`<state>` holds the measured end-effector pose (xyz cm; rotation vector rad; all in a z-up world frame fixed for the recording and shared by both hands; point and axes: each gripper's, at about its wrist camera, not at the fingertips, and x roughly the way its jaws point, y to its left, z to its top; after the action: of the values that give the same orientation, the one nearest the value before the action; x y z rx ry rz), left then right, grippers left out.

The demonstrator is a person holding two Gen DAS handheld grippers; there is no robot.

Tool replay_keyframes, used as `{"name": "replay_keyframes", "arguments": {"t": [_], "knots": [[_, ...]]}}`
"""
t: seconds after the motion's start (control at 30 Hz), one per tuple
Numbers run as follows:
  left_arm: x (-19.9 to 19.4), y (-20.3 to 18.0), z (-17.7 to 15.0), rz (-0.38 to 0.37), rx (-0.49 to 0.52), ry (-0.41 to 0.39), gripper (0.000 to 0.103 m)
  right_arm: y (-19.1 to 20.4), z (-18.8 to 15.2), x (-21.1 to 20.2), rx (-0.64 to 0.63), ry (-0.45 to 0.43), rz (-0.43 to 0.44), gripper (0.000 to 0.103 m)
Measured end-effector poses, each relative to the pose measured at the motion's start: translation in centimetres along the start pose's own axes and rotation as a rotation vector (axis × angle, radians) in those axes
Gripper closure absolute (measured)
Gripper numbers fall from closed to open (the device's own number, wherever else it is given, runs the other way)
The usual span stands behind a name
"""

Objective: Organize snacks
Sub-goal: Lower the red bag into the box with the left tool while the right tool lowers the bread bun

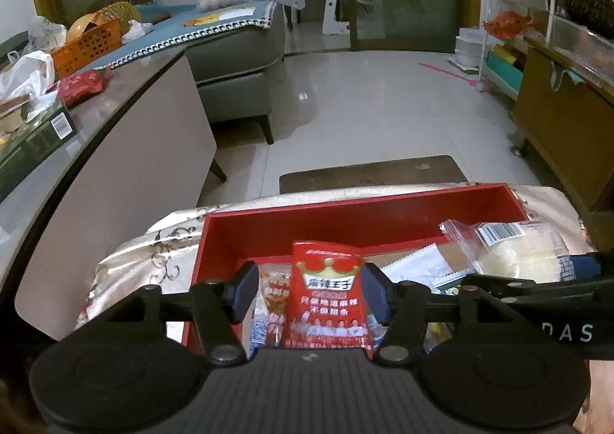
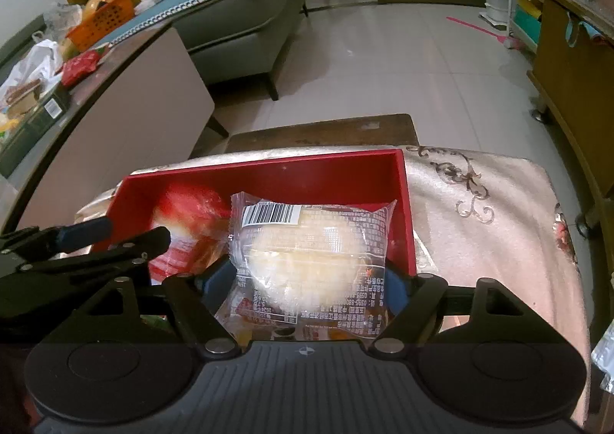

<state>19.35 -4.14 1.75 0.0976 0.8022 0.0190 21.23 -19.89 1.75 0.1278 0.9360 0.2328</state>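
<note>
A red box (image 1: 345,221) sits on a cream patterned cloth (image 1: 153,257) and holds several snack packets. My left gripper (image 1: 309,290) is shut on a red snack packet (image 1: 326,296) with a crown print, held upright over the box. My right gripper (image 2: 303,288) is shut on a clear-wrapped pale bun (image 2: 307,253) with a barcode label, over the box's right part (image 2: 403,203). The bun (image 1: 514,253) and right gripper also show at the right of the left wrist view. The red packet (image 2: 188,226) and the left gripper's fingers (image 2: 153,238) show at left in the right wrist view.
A long counter (image 1: 115,119) at left carries an orange basket (image 1: 86,46), a red packet (image 1: 82,83), bags and a dark box (image 1: 34,142). A grey sofa (image 1: 238,61) stands behind. A wooden cabinet (image 1: 560,127) and wire shelf (image 1: 510,12) are at right. A dark mat (image 1: 372,173) lies beyond the cloth.
</note>
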Motion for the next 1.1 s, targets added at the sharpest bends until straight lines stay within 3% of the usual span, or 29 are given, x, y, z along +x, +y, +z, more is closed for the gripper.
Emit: {"name": "replay_keyframes", "arguments": {"t": [0.57, 1.1], "knots": [[-0.9, 0.4, 0.1, -0.001, -0.005, -0.014, 0.045, -0.5, 0.2, -0.5, 0.003, -0.034, -0.043, 0.018], [-2.3, 0.3, -0.3, -0.035, 0.004, -0.011, 0.043, -2.1, 0.7, -3.1, 0.054, -0.088, -0.019, 0.016]]}}
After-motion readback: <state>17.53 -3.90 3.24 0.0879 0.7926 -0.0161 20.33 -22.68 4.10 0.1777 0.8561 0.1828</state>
